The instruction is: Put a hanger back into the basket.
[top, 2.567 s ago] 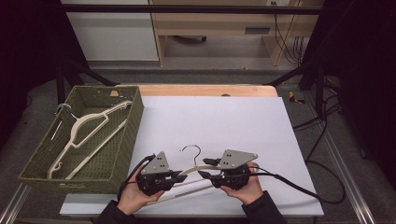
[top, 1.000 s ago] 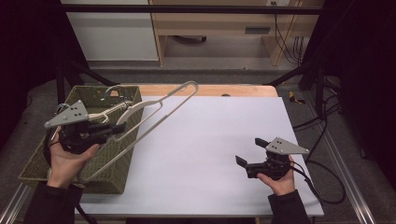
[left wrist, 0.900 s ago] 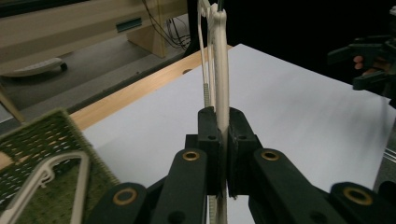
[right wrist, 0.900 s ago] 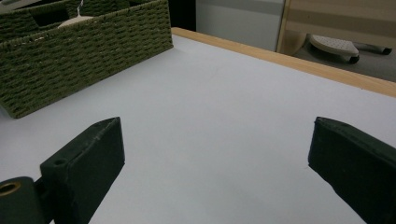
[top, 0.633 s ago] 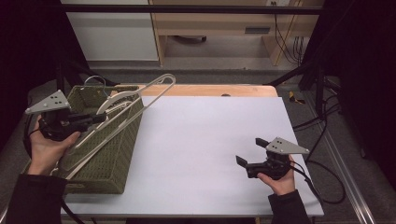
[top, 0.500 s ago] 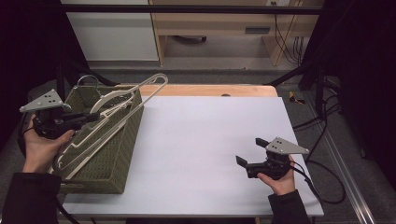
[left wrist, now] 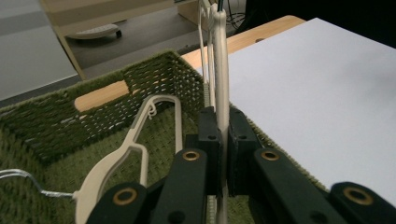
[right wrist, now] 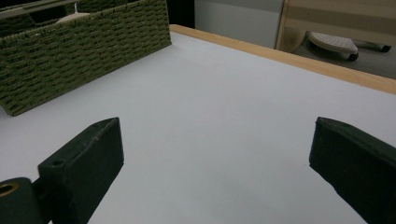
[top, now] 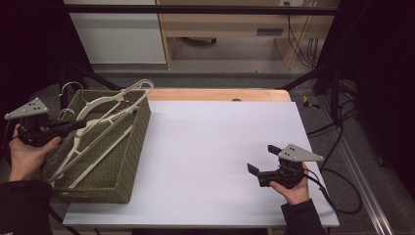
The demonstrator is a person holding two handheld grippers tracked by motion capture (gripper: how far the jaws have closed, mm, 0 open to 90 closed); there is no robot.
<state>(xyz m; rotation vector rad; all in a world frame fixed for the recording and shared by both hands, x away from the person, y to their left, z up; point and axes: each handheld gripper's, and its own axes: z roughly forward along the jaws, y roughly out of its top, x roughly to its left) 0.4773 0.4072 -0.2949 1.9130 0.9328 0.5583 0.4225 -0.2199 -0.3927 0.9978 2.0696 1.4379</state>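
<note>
A cream plastic hanger slants over the green woven basket at the table's left, its far end sticking up past the basket's back corner. My left gripper is shut on this hanger, the jaws pinching its thin bar edge-on. A second cream hanger with a metal hook lies inside the basket. My right gripper hovers low over the white table sheet at the front right, open and holding nothing.
The basket stands far left of the right gripper. A wooden table edge runs along the back. Cables trail off the table's right side, and a black frame bar crosses overhead.
Both grippers held the hanger at the table front; the right let go and drew right. The left carried the hanger over the basket and has been lowering it leftward.
</note>
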